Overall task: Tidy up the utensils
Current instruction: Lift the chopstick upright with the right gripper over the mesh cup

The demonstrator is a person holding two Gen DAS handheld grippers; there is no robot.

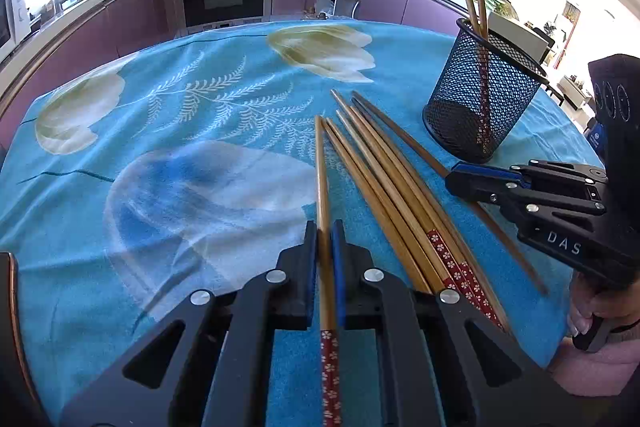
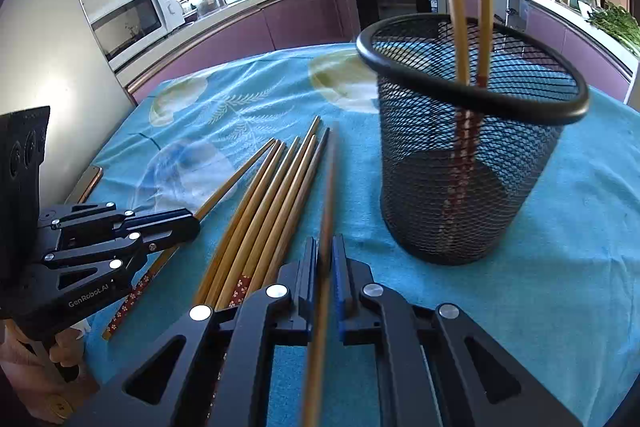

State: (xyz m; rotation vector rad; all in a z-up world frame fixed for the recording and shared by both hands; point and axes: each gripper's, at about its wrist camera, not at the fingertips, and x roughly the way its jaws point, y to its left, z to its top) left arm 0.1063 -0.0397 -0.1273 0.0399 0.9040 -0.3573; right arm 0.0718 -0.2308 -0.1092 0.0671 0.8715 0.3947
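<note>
Where the left tool [image 1: 325, 239] fills the bottom of its own view, it hides the middle of the chopstick [image 1: 322, 179] it is clamped on; only the bare tip ahead and the red flowered handle behind show. Right tool [image 2: 325, 255] is likewise closed tight on one chopstick [image 2: 329, 187], which is blurred in the right wrist view and cut off at the bottom edge; its handle pattern cannot be made out.

Loose bundle [image 1: 384, 179] lies on the blue flowered cloth [image 1: 180, 147] over the surface, between the two tools. About five or six sticks; they overlap, so the exact count is unclear, and their handle ends run under the left tool's frame.

One black mesh cup [image 2: 464, 163] stands upright on the cloth, right of the bundle. Two chopsticks [image 2: 472, 7] stand in it, handles down, tips leaning out above the rim and cut off at the top of the right view.

Person's hand [image 1: 592, 307] on the right tool's grip is only partly in view at the edge.
</note>
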